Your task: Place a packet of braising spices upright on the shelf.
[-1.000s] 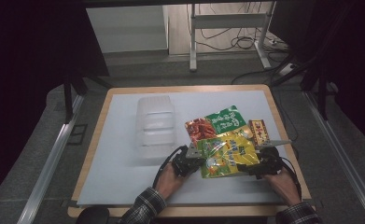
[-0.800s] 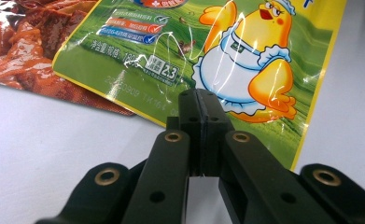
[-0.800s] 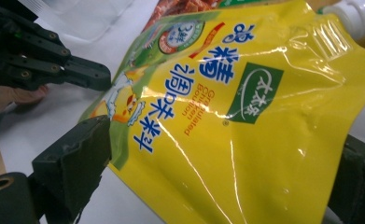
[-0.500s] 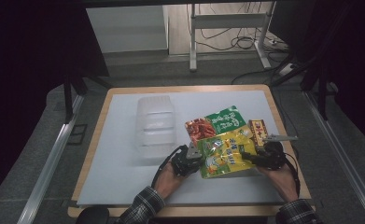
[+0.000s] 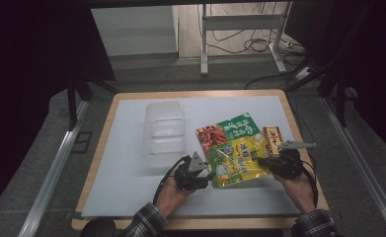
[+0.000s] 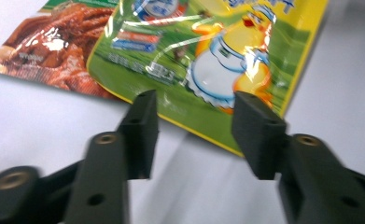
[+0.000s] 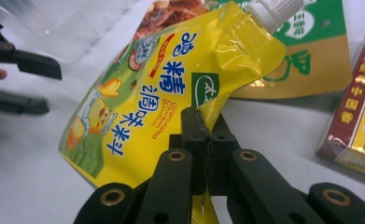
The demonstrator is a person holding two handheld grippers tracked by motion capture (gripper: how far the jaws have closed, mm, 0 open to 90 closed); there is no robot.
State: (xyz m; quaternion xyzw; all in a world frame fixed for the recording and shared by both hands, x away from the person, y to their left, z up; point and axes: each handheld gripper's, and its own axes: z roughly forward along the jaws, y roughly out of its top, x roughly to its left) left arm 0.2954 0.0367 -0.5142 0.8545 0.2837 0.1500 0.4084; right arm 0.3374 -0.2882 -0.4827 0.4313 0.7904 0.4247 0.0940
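1. The right tool (image 7: 203, 140) has just been closing; its jaws are now pressed together on one edge of the glossy yellow and green spouted plastic pouch (image 5: 240, 160), a thin fold of film pinched between the pads.
2. The left tool (image 6: 194, 133) has just been opening. Its jaws stand spread, apart from the pouch edge, with nothing between them.
3. The pouch lies near the front edge of the table (image 5: 131, 197), towards its right half, with its end nearest the left tool lifted slightly. Its white screw cap (image 7: 276, 11) points towards the far edge.
4. The pouch overlaps a flat red and green foil packet (image 5: 227, 131). A small red and yellow carton (image 5: 273, 138) stands near the right edge. A clear plastic lidded container (image 5: 165, 133) sits left of centre.
5. Risk: the hold is a narrow bite on slick film. The pouch can probably slip out or swing if it is raised quickly.
6. Risk: the hanging end can probably drag the foil packet, or knock the carton, if moved sideways.
7. Risk: the spread left tool is close; a re-grip could crease or miss the edge.
8. Hard to make out: the contents of the clear container, the small print on the pouch, and how deep the film sits between the right jaws.
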